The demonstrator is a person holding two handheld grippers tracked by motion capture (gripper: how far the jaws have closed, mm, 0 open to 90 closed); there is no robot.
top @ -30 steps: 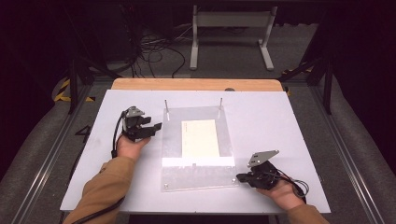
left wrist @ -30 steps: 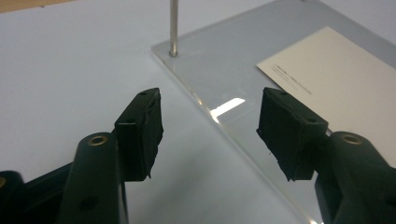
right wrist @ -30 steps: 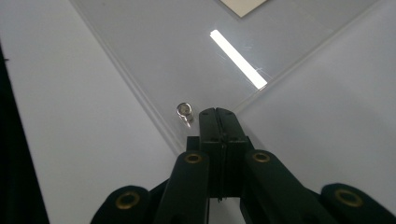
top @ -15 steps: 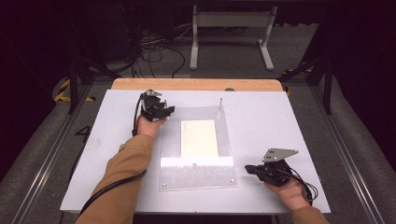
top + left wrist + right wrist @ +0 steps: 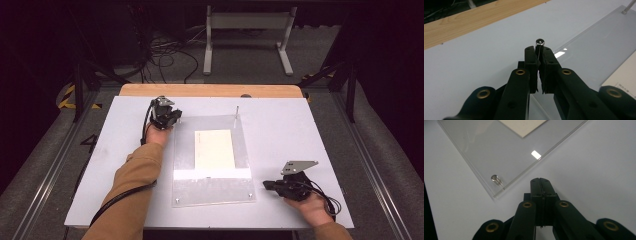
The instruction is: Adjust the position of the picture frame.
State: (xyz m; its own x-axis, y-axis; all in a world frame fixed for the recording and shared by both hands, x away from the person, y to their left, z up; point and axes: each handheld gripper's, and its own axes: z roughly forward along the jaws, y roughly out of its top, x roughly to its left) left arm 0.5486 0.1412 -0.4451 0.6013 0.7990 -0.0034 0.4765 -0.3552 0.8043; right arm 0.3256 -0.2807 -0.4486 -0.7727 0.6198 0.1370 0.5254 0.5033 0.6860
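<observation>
A clear acrylic plate [image 5: 212, 187] lies on the white table with a cream paper sheet [image 5: 214, 148] under it. At its far left corner stands a thin metal pin [image 5: 539, 42]. My left gripper [image 5: 175, 118] [image 5: 538, 51] has just been closing and is now shut on that pin, whose cap shows above the pads. Another upright pin [image 5: 236, 111] [image 5: 627, 6] stands at the far right corner. My right gripper [image 5: 266, 185] [image 5: 541, 181] rests shut with nothing in it, just off the plate's near right corner, beside a short stud [image 5: 495, 179].
The white table board [image 5: 310, 130] has bare room to the right and left of the plate. A wooden strip [image 5: 210, 90] runs along its far edge. Beyond it are cables and a metal stand [image 5: 245, 35] on the floor.
My left hand moved from the plate's left side up to its far left corner, and its jaws closed on the pin. My right hand shifted slightly to the right.
</observation>
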